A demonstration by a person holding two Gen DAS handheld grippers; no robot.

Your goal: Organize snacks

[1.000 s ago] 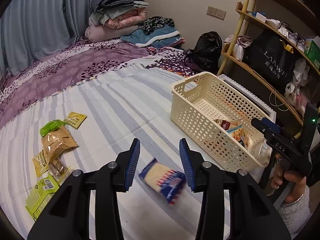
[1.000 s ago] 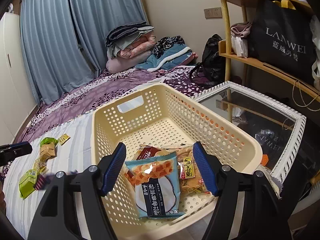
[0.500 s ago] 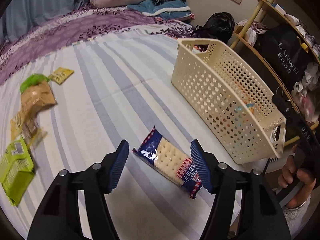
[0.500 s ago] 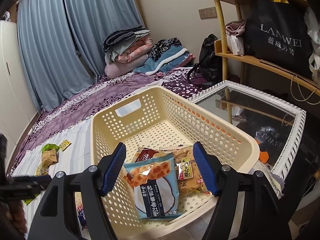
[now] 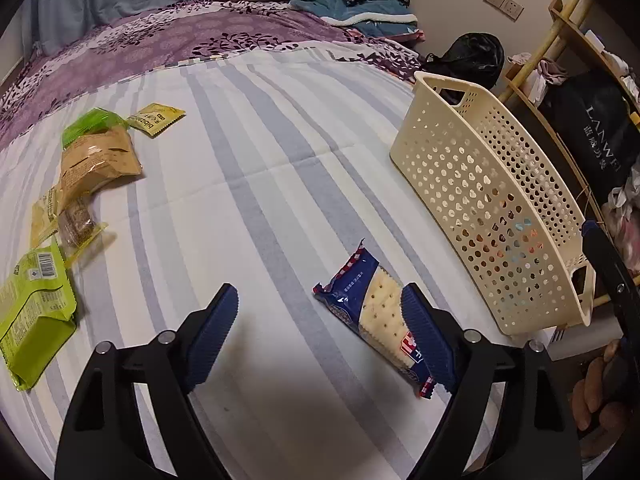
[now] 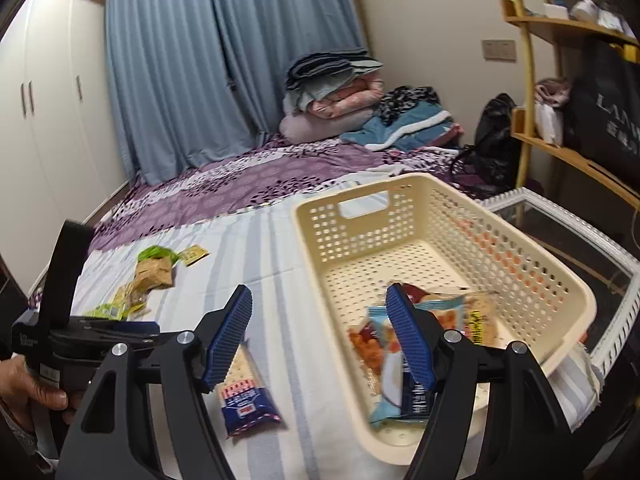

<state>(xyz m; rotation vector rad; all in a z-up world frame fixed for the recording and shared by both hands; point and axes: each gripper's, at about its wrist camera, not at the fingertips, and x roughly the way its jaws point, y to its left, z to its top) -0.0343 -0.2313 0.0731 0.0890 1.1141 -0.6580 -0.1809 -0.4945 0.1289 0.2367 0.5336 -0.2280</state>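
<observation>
The left gripper (image 5: 320, 332) has just been opening and is wide, with the cracker pack (image 5: 376, 312) lying loose on the striped sheet (image 5: 260, 152). The right gripper (image 6: 320, 332) is partly open and holds nothing, beside the basket (image 6: 532, 276).

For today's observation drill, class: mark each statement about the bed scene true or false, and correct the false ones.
1. The cracker pack lies on the bed sheet, outside the basket. True.
2. The left gripper is clamped on the cracker pack. False: its jaws have just been opening and stand wide; the pack lies loose by one finger.
3. The basket is empty. False: snack packs lie inside.
4. Green and yellow packs lie on the sheet, away from the basket. True.
5. The right gripper holds a snack. False: nothing is between its fingers.
</observation>
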